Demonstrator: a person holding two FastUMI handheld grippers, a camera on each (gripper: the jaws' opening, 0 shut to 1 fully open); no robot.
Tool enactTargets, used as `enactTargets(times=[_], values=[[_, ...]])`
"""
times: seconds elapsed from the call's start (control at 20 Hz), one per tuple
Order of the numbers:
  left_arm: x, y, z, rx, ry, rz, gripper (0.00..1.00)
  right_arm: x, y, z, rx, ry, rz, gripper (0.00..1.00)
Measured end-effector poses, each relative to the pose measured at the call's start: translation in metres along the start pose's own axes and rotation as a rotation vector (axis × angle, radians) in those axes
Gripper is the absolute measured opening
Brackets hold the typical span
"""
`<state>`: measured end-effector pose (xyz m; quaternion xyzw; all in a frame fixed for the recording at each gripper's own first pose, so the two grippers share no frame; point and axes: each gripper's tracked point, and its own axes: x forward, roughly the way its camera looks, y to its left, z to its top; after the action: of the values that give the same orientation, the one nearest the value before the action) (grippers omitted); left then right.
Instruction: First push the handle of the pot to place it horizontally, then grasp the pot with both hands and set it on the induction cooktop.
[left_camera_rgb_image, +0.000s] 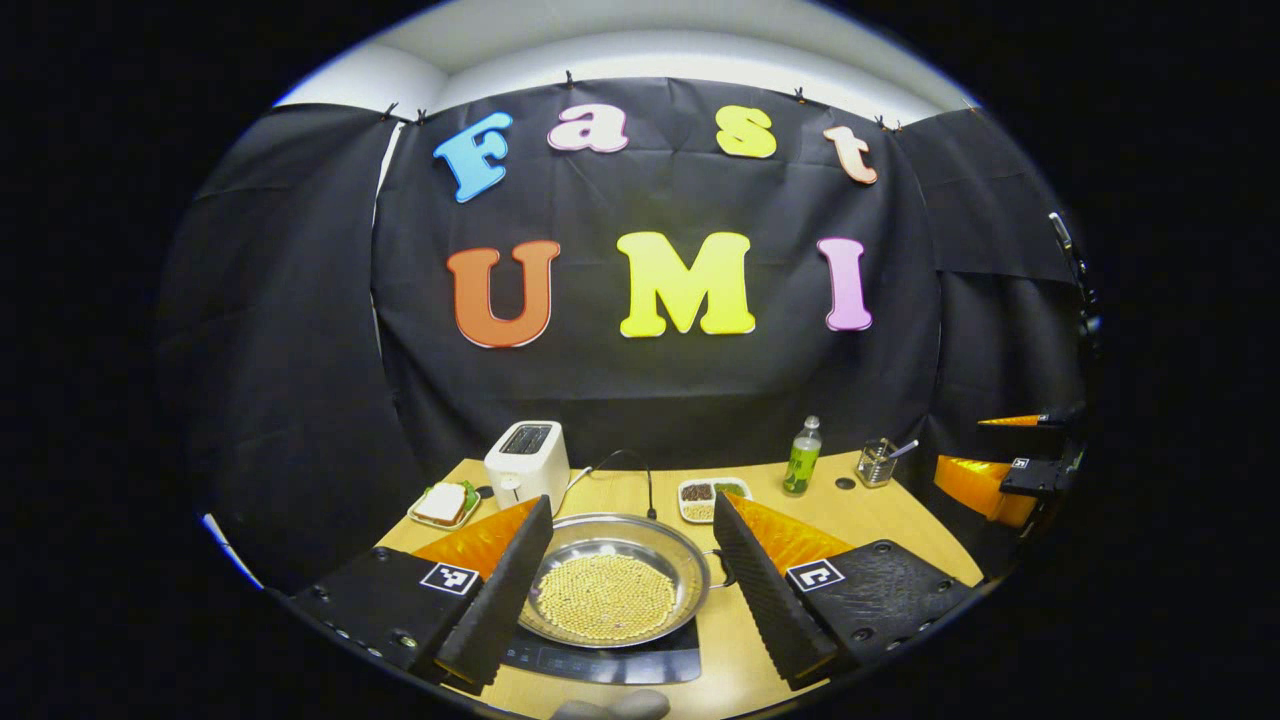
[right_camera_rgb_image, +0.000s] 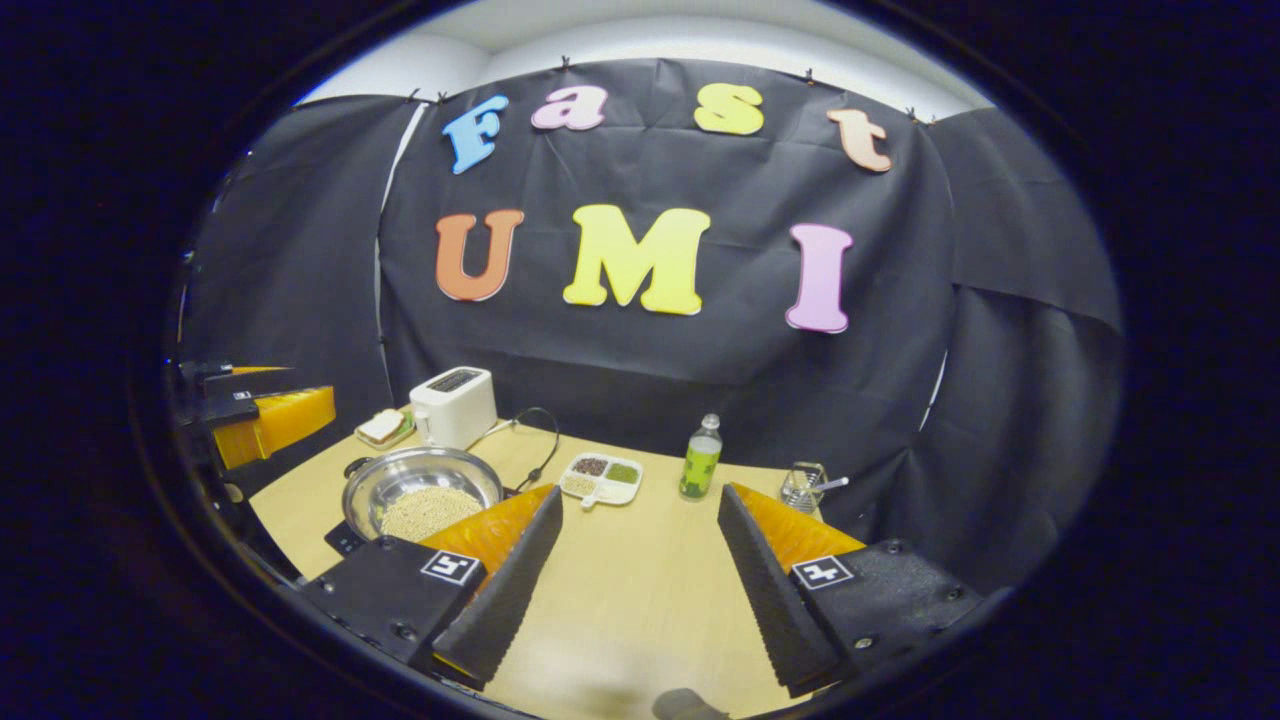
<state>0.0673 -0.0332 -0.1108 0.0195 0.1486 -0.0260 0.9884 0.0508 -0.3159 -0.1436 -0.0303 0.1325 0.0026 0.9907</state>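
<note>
both views low over the table (right_camera_rgb_image: 640, 590), wallward, sharing pot (left_camera_rgb_image: 610, 575) and toaster (left_camera_rgb_image: 527, 460)

Staged kitchen setup inside recording booth. Black cloth (right_camera_rgb_image: 650, 370) hung by clips as wall. Wooden table (right_camera_rgb_image: 640, 570) dressed with kitchen props: toaster (right_camera_rgb_image: 455, 405), induction cooktop (left_camera_rgb_image: 610, 662), divided dish of grains (right_camera_rgb_image: 601, 478), bottle (right_camera_rgb_image: 701, 457), sandwich plate (left_camera_rgb_image: 443, 505).
</note>
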Motion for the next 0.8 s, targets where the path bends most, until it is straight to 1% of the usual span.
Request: enactTargets(times=[0.1,0.2,0.35,0.4,0.5,0.65,0.8], values=[[-0.015,-0.023,0.027,0.005,-0.055,-0.002,0.96,-0.021,-0.020,0.012,0.030,-0.037,0.007,1.00],[-0.029,-0.045,0.042,0.013,-0.095,-0.006,0.96,-0.040,-0.047,0.018,0.054,-0.060,-0.004,1.00],[-0.058,-0.072,0.062,0.015,-0.141,-0.013,0.95,-0.065,-0.088,0.025,0.071,-0.111,-0.043,1.00],[-0.066,-0.076,0.066,0.020,-0.155,-0.006,0.95,-0.073,-0.101,0.025,0.073,-0.124,-0.060,1.00],[-0.077,-0.088,0.071,0.022,-0.180,-0.016,0.96,-0.088,-0.122,0.024,0.090,-0.145,-0.082,1.00],[-0.094,-0.093,0.071,0.022,-0.205,0.007,0.95,-0.105,-0.140,0.018,0.115,-0.158,-0.092,1.00],[-0.104,-0.097,0.069,0.028,-0.216,0.032,0.95,-0.117,-0.154,0.023,0.122,-0.201,-0.103,1.00]])
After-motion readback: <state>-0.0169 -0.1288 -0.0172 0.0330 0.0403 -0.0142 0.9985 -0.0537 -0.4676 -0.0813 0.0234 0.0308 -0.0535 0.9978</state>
